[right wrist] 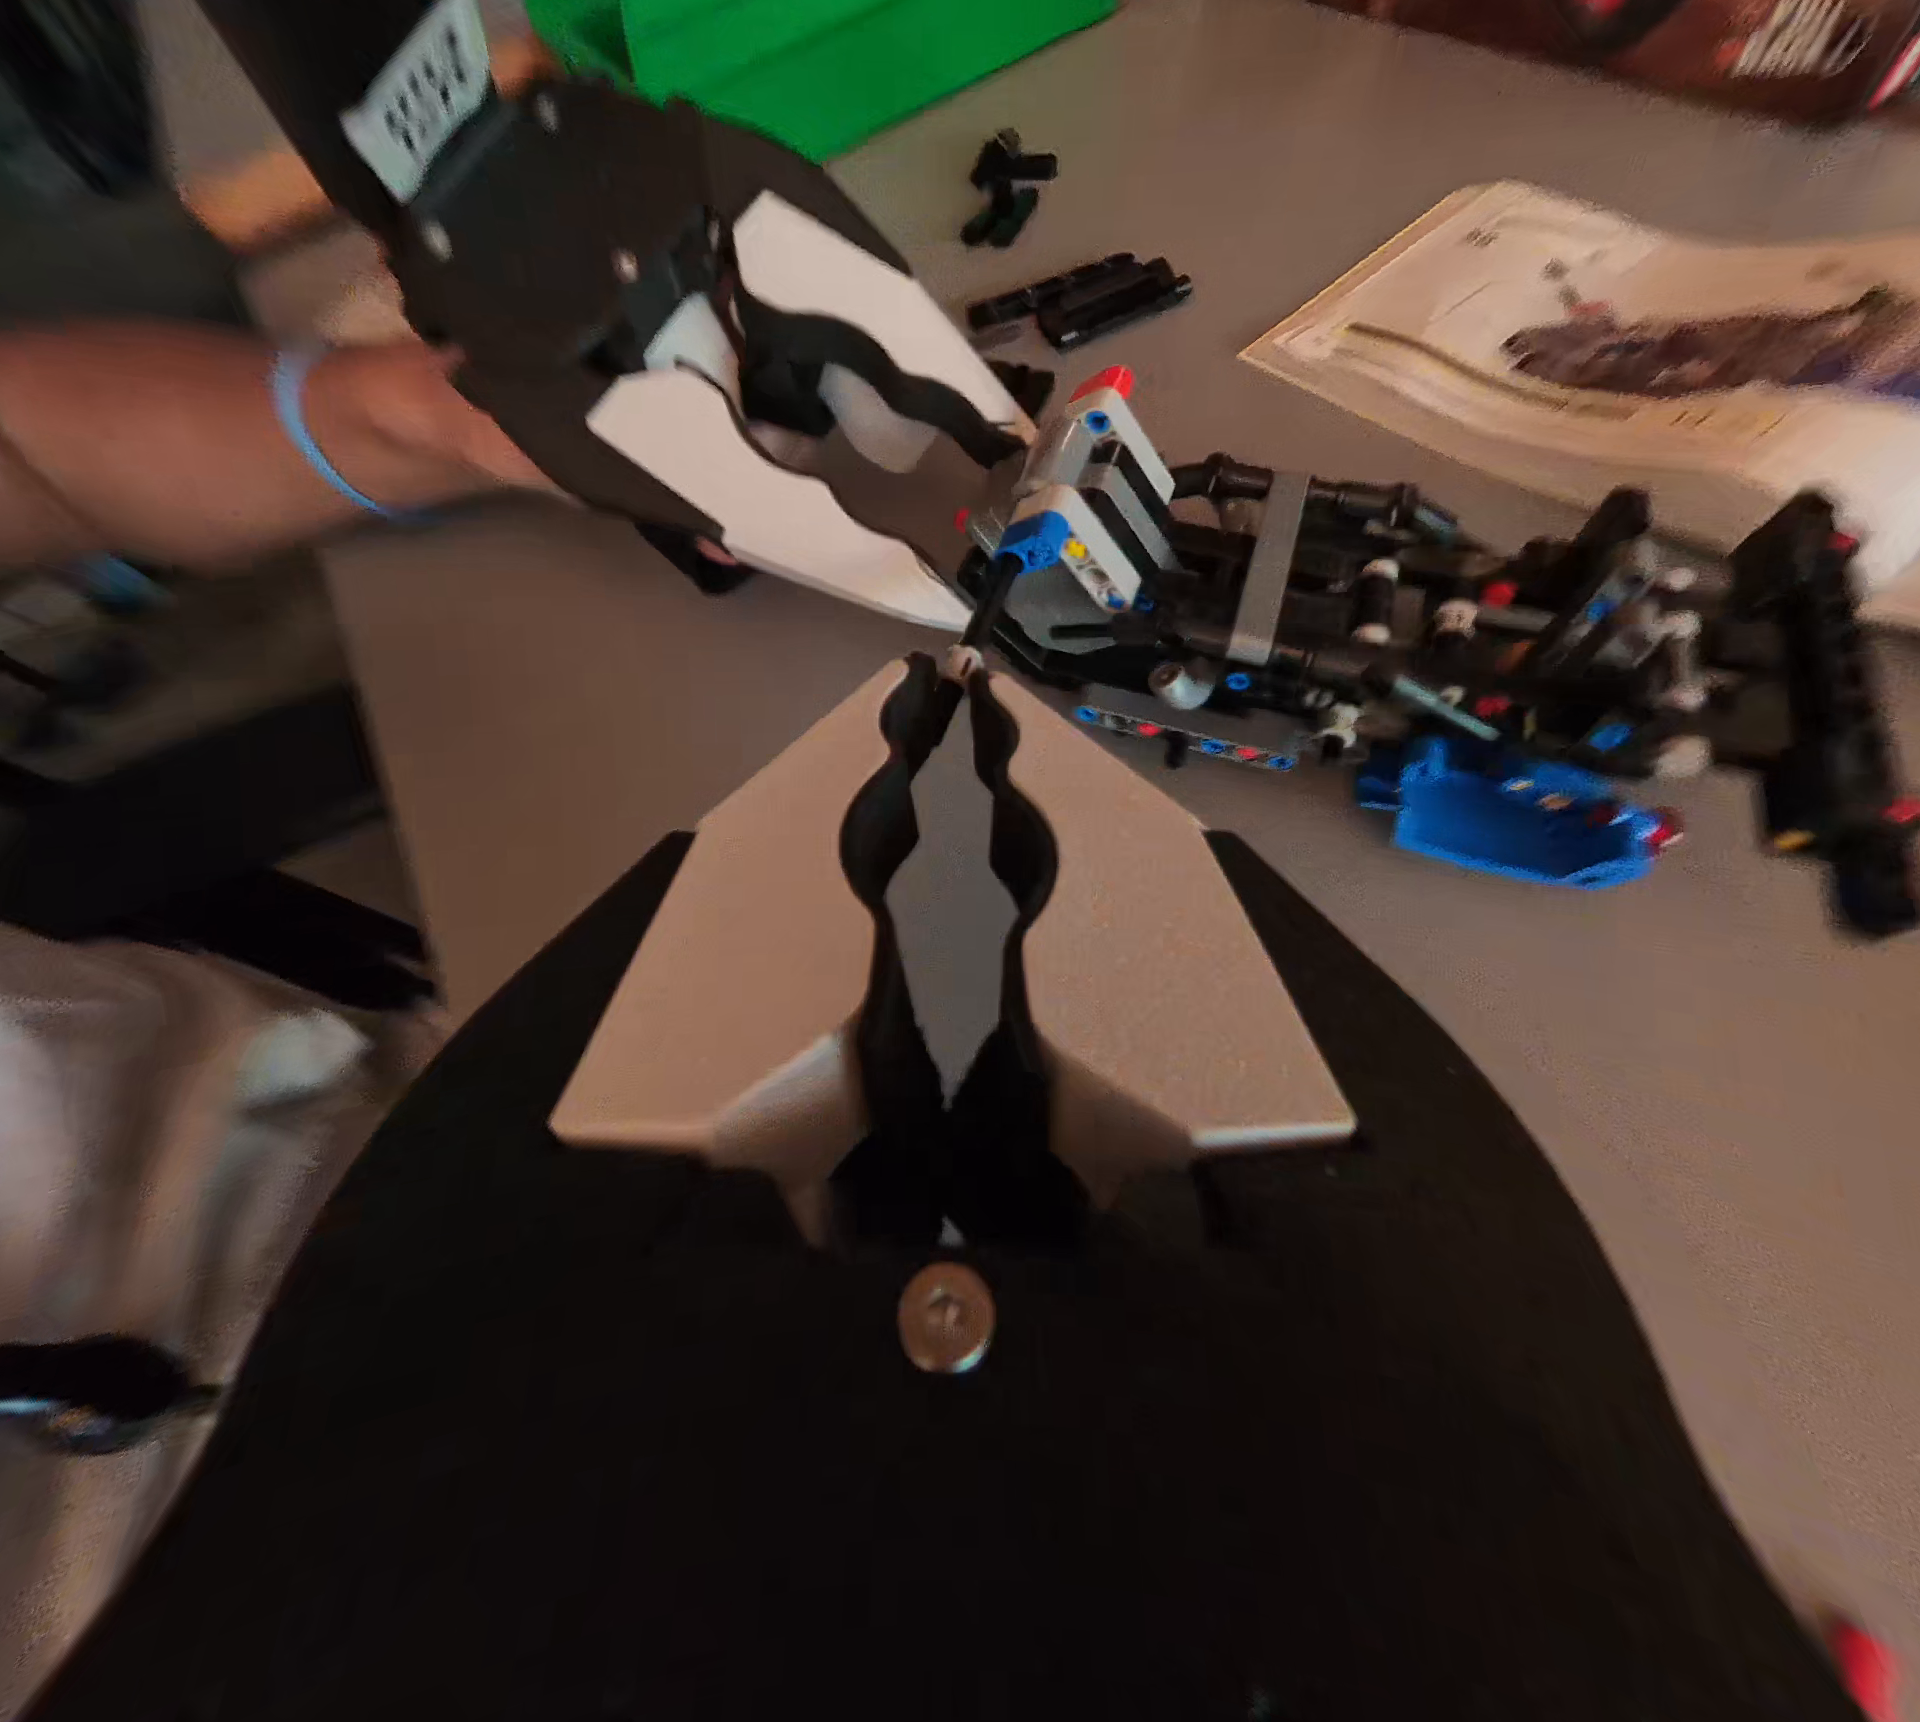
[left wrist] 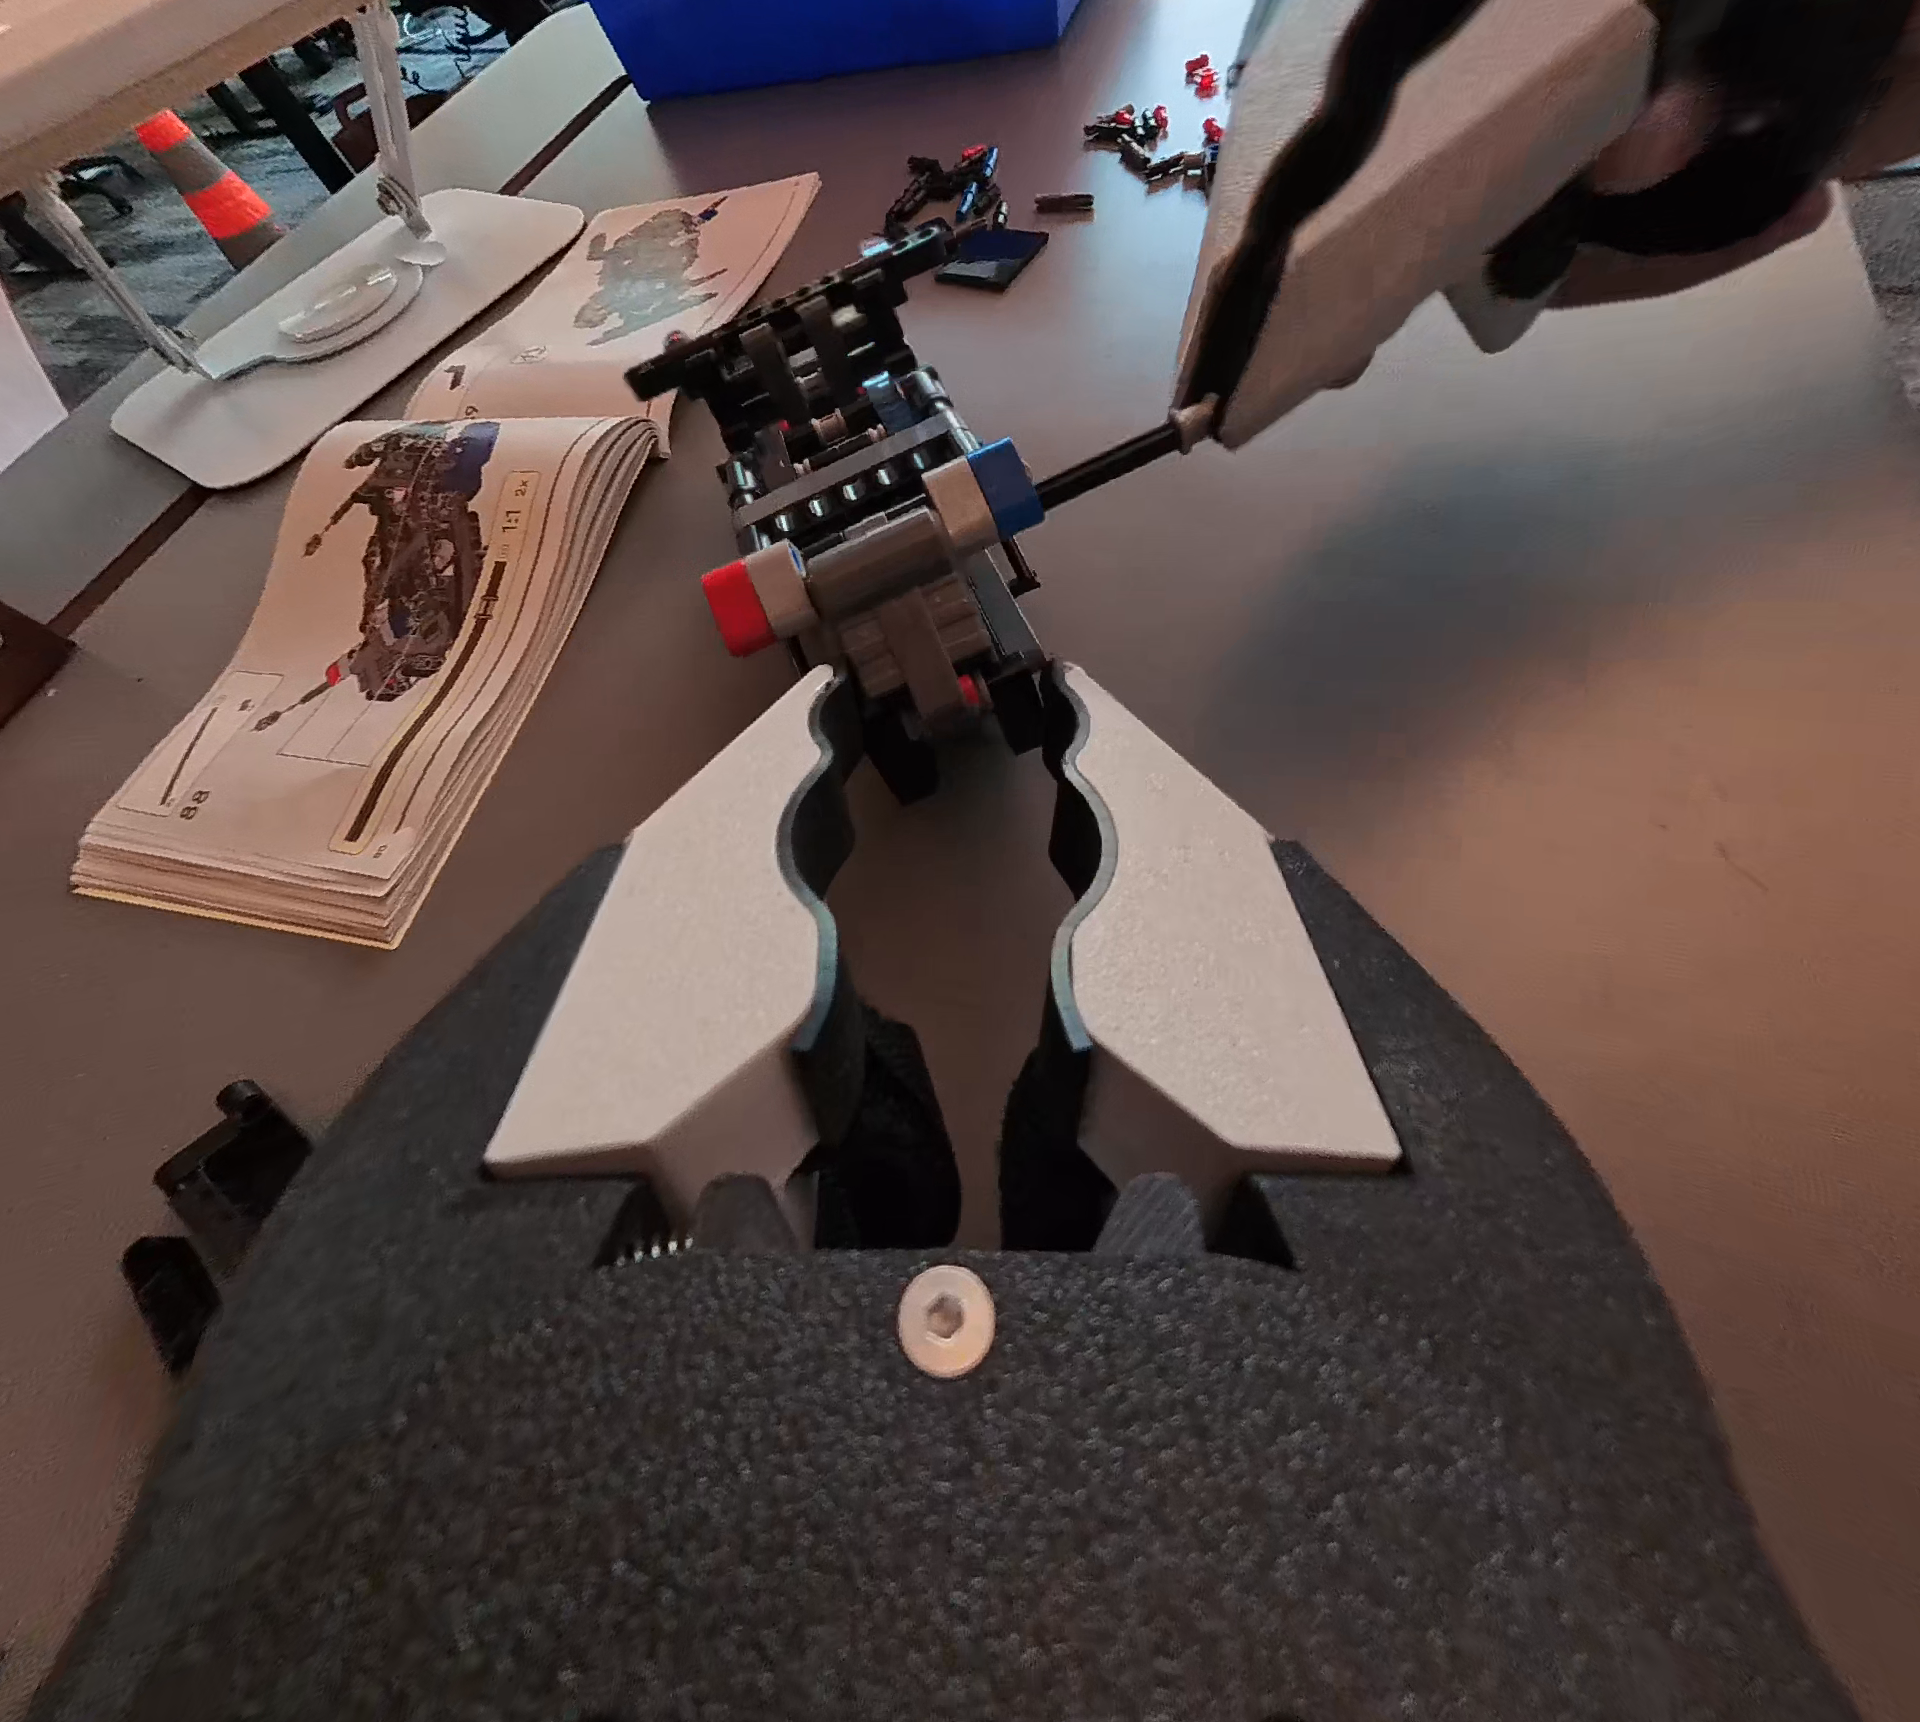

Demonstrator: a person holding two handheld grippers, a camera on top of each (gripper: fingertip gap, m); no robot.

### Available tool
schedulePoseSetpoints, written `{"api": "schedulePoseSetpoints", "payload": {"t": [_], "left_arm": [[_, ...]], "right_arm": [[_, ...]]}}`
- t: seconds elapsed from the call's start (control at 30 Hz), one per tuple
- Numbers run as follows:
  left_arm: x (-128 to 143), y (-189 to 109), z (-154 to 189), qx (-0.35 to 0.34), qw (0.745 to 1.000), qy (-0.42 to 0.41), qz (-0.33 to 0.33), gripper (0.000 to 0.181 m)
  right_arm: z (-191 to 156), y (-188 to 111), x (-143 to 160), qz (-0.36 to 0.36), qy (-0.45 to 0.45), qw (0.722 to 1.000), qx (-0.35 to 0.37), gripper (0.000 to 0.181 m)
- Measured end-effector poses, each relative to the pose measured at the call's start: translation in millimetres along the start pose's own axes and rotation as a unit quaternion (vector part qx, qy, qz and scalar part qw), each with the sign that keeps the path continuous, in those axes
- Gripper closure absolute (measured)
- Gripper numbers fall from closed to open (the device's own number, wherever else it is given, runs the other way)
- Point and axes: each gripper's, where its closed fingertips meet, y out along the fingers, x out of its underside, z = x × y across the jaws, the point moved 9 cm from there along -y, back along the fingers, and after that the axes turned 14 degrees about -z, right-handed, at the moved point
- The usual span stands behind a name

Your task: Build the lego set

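Black axle [right wrist: 982, 618] (between closed fingers [right wrist: 1023, 799])

Grey desk [left wrist: 1455, 737], smooth top, a seam running across its far left part. Beyond the desk edge, dim patterned carpet floor [left wrist: 156, 259] with an orange-and-grey striped cone [left wrist: 208, 186]. Warm light, soft shadows on the desk.

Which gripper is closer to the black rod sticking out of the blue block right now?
Right. The right gripper is shut on the black rod at its outer end. The left gripper is farther off, clamping the near end of the lego model.
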Motion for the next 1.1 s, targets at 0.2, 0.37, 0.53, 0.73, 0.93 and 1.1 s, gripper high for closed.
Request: {"api": "schedulePoseSetpoints", "payload": {"t": [0.2,0.37,0.53,0.73,0.93,1.1], "left_arm": [[-1.8,-2.1,10.6,0.039,0.999,0.030,0.009,0.151],[-10.4,-26.2,-5.6,0.101,0.993,-0.015,0.061,0.159],[-7.3,-12.5,-18.4,0.224,0.962,-0.147,0.051,0.151],[-5.9,5.4,-32.7,0.361,0.888,-0.278,0.064,0.154],[-8.8,18.9,-32.9,0.403,0.866,-0.292,0.058,0.167],[-8.3,21.1,-31.5,0.412,0.861,-0.294,0.057,0.172]], "right_arm": [[6.4,-14.4,16.7,0.025,-0.018,0.999,-0.022,0.175],[14.1,-32.4,28.5,0.019,-0.059,0.998,-0.007,0.175],[21.6,-37.5,40.2,0.040,-0.066,0.997,-0.026,0.175],[26.1,-38.8,46.6,0.067,-0.051,0.995,-0.058,0.175],[30.7,-40.3,48.6,0.078,-0.037,0.993,-0.086,0.175],[28.4,-39.4,47.8,0.081,-0.052,0.993,-0.069,0.175]]}}
